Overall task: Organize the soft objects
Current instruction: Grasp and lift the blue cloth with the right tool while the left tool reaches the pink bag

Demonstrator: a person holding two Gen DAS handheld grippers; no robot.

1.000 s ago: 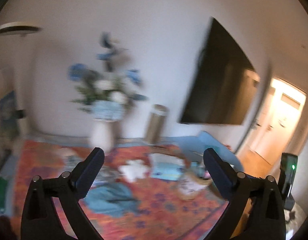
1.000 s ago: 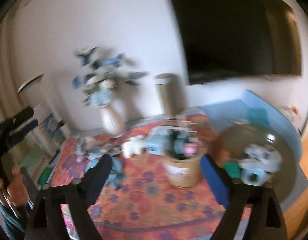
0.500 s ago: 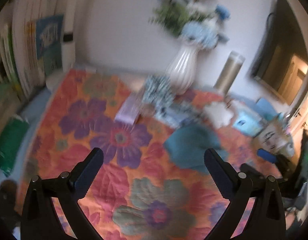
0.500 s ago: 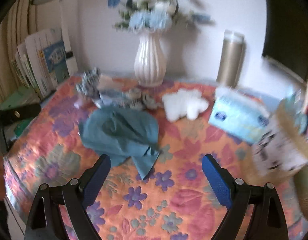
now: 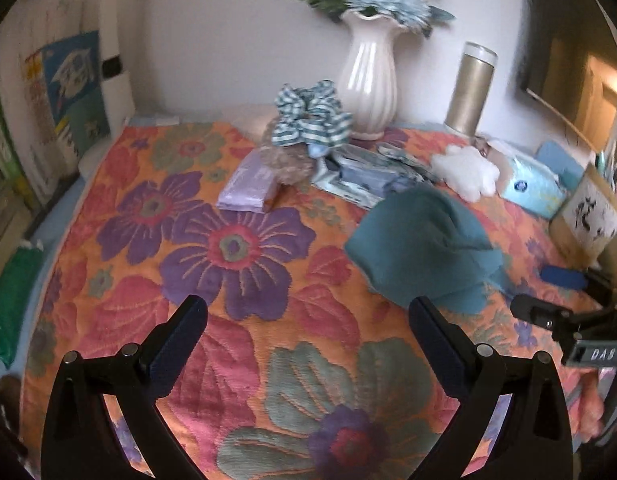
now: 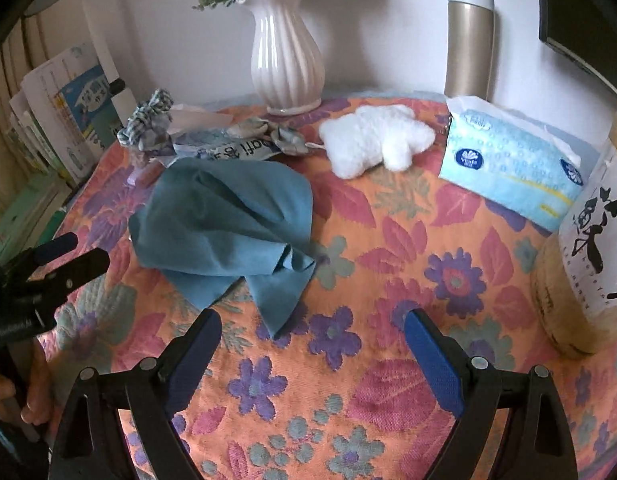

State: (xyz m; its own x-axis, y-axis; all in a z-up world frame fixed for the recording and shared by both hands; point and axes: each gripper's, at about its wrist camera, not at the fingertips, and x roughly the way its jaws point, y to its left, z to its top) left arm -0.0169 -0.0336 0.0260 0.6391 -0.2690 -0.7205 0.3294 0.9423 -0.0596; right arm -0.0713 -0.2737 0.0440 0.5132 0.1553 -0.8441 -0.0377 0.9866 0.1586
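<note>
Teal cloth [image 6: 224,224] lies crumpled just ahead-left of the right claw [image 6: 312,344], both claws spread apart, empty.

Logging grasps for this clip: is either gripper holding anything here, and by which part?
Nothing is held. Left gripper and right gripper are both open above the tablecloth; the teal cloth lies untouched.

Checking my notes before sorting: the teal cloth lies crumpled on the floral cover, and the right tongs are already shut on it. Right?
Not quite. The teal cloth does lie crumpled on the floral cover, but the right tongs are open and empty, as the right wrist view shows.
</note>
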